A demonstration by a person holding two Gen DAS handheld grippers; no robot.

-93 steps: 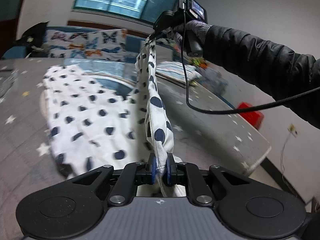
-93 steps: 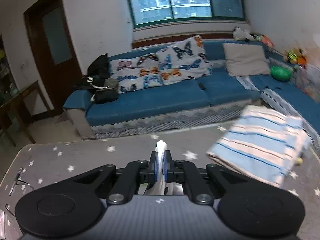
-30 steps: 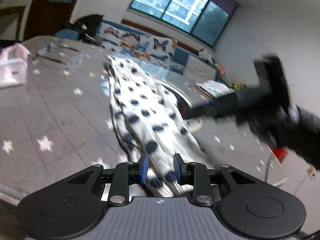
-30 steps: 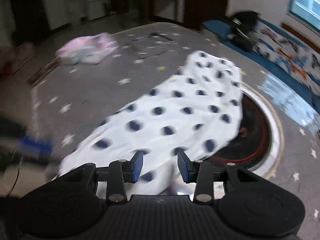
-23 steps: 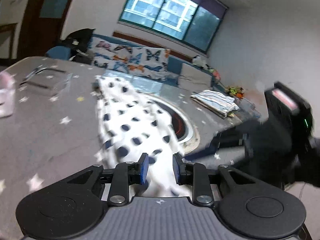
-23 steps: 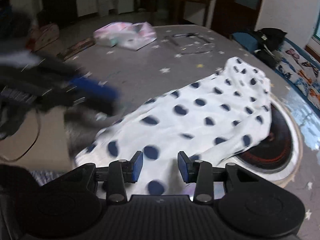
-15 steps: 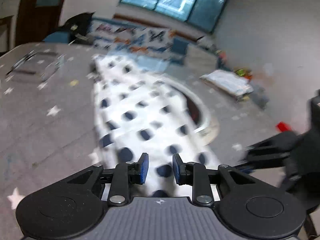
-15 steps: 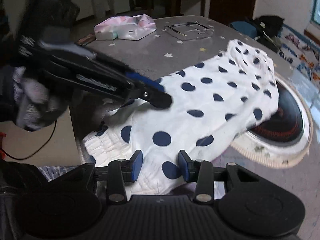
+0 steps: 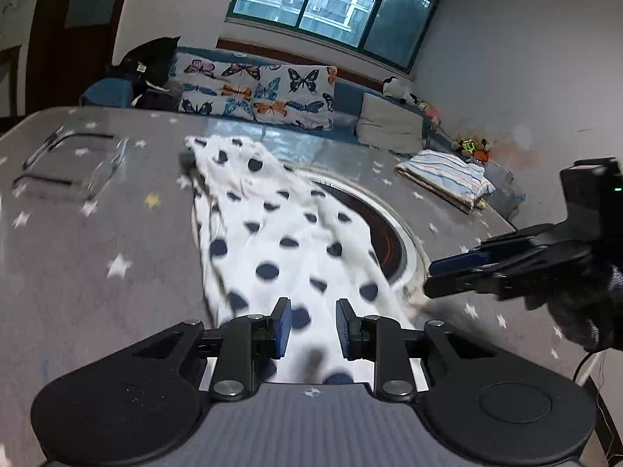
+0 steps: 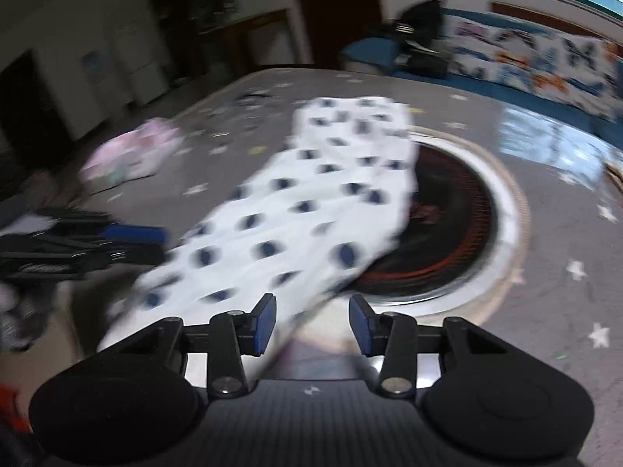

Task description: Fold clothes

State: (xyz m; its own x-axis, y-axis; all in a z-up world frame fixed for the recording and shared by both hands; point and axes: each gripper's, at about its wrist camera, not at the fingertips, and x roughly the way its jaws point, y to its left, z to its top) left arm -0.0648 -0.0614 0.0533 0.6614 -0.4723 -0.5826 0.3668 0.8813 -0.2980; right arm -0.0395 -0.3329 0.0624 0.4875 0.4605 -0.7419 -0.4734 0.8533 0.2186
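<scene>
Home living room, blue sofa (image 9: 350, 97), butterfly cushions (image 9: 257, 91), large window (image 9: 335, 2)

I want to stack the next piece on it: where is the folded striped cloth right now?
In the left wrist view, the striped cloth lies folded at the table's far right edge, beyond the round burner.
</scene>
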